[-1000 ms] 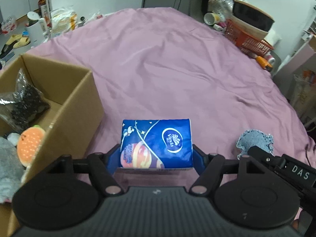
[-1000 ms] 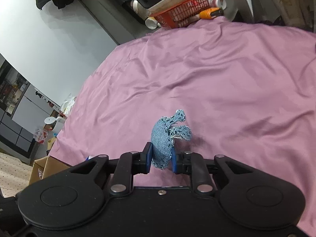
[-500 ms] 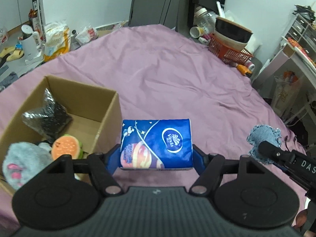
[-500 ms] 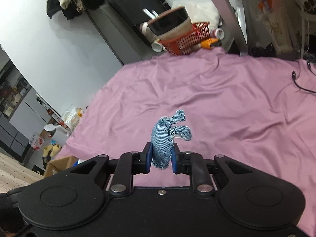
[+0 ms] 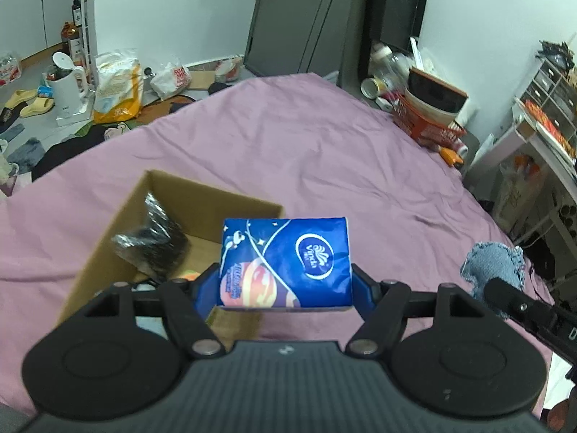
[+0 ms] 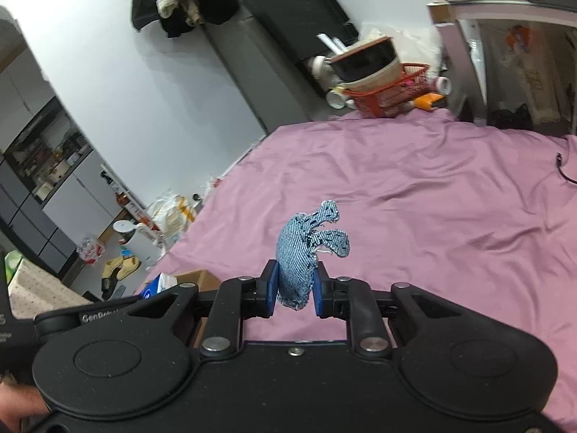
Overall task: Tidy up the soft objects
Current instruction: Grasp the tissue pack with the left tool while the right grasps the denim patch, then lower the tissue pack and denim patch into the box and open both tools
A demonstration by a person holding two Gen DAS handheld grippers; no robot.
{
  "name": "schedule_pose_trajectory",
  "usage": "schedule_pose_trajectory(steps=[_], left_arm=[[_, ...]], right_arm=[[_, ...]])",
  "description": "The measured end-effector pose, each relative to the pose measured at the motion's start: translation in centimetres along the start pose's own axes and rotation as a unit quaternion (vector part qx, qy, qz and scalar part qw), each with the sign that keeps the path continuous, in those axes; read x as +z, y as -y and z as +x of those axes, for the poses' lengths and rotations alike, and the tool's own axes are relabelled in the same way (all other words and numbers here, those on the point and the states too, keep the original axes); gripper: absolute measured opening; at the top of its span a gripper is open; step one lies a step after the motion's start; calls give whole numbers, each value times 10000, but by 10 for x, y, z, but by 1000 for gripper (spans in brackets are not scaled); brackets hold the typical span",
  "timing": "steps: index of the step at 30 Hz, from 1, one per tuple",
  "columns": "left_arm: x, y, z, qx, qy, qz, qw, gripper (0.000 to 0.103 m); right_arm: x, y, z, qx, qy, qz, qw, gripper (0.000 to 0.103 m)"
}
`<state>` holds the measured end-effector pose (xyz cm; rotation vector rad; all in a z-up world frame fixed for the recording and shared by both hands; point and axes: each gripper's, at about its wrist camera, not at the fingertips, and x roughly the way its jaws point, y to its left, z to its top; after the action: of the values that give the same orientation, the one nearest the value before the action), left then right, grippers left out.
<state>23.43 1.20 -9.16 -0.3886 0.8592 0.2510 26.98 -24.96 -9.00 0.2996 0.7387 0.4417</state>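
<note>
The purple bedsheet (image 5: 324,151) lies open and unobstructed from 12 to 3 o'clock of the left claw (image 5: 285,281); clutter sits only past the bed's far edges, a red basket (image 5: 429,126) at 2 o'clock and floor items at 10 o'clock. The cardboard box (image 5: 108,238) stands at 9 to 10 o'clock of the left claw, its right wall rim passing just behind the held pack. Inside it lies a black crinkled bag (image 5: 155,245). The left claw is spread wide and clamped on both ends of a blue tissue pack (image 5: 285,263), held level above the bed at the box's right edge. The right claw (image 6: 294,290) is nearly closed, its blue pads (image 6: 270,288) pinching a denim fabric piece (image 6: 303,249) that stands upright above the sheet; in the left view the same piece (image 5: 494,263) appears at 3 o'clock. Against the frame half a second earlier, both claws sit higher and the left one has shifted toward the box, whose opening now lies partly beneath the pack; both grips are unchanged.
</note>
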Motion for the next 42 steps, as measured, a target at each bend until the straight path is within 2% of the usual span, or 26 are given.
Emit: schedule_pose_trajectory(steps=[13, 22, 34, 42], left_arm=[[26, -65, -7, 34, -48, -303, 9995, 71], [39, -98, 4, -58, -198, -510, 9985, 71], [38, -106, 45, -428, -640, -503, 9958, 71], [31, -104, 81, -577, -1073, -567, 9909, 72]], right_arm=[[0, -80, 9, 363, -121, -464, 9982, 20], [-7, -125, 30, 490, -318, -756, 9954, 20], [-19, -150, 62, 124, -685, -836, 9941, 20], [-25, -146, 71, -118, -809, -665, 9944, 20]])
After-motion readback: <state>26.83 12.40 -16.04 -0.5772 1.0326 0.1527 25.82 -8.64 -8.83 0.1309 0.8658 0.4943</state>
